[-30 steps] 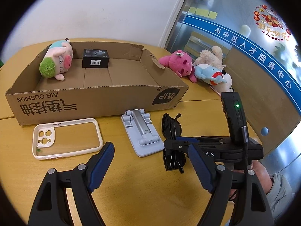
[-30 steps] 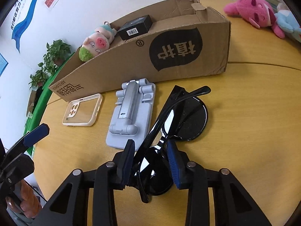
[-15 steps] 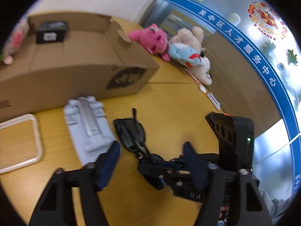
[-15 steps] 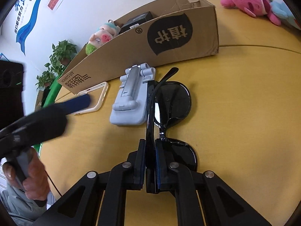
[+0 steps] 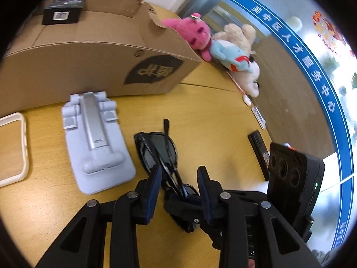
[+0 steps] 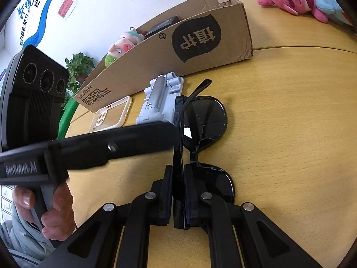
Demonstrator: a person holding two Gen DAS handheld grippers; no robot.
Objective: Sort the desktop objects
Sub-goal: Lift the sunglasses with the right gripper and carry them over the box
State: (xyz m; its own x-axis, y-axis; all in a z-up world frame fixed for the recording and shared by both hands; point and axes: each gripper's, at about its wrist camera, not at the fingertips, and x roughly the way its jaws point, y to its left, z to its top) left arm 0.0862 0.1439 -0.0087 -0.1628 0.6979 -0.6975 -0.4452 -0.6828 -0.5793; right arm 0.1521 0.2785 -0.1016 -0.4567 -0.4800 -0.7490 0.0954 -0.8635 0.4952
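Observation:
Black sunglasses (image 6: 204, 116) lie folded on the wooden table; they also show in the left wrist view (image 5: 156, 149). My right gripper (image 6: 178, 178) is shut on their frame near the bridge. My left gripper (image 5: 178, 185) is open, its blue pads either side of the glasses and of the right gripper's tips, not touching the frame. A grey phone stand (image 5: 93, 140) lies just left of the glasses. A cream phone case (image 6: 111, 117) lies further left. The cardboard box (image 5: 93, 67) behind them holds a black box (image 5: 63, 11) and a pig plush (image 6: 123, 45).
Pink (image 5: 193, 33), beige and blue plush toys (image 5: 236, 53) lie by the glass wall at the table's far right. A dark flat item (image 5: 258, 149) and small cards lie along the right edge. The left gripper's body (image 6: 89, 147) crosses the right wrist view.
My right gripper closed on the sunglasses' frame. My left gripper swung right and came in over the glasses, narrowing its opening around them.

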